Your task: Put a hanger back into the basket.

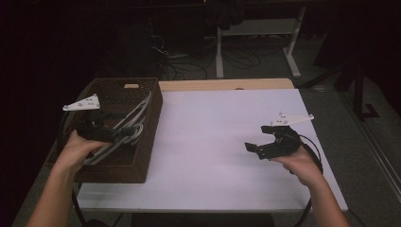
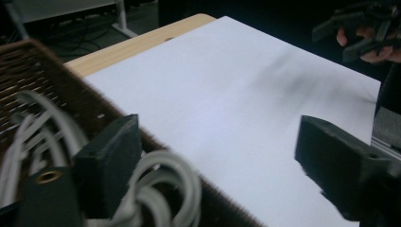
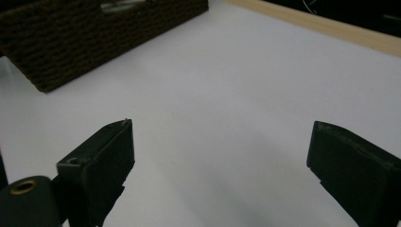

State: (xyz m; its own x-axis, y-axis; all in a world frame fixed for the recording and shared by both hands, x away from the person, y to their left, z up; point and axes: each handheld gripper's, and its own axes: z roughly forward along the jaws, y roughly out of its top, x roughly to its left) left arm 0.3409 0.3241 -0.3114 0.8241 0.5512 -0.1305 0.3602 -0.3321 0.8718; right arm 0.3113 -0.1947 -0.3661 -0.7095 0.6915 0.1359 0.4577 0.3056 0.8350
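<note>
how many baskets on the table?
1. The brown wicker basket sits at the table's left edge, holding a coil of white cable, with the left tool over it.

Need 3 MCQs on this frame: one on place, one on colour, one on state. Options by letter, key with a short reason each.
1. Where does the coiled cable lie?
A. in the woven basket
B. on the white table top
C. on the floor

2. What colour is the basket?
A. white
B. dark brown
C. red

3. How stands the right gripper?
A. shut on the cable
B. shut on nothing
C. open over the bare table top

Key:
1 A, the high view shows the pale loops inside the basket, draped at its right wall, with the left gripper at them.
2 B, its woven wall is dark brown in the high view and the right gripper view.
3 C, the right gripper view shows its jaws wide apart with white table top between them.
</note>
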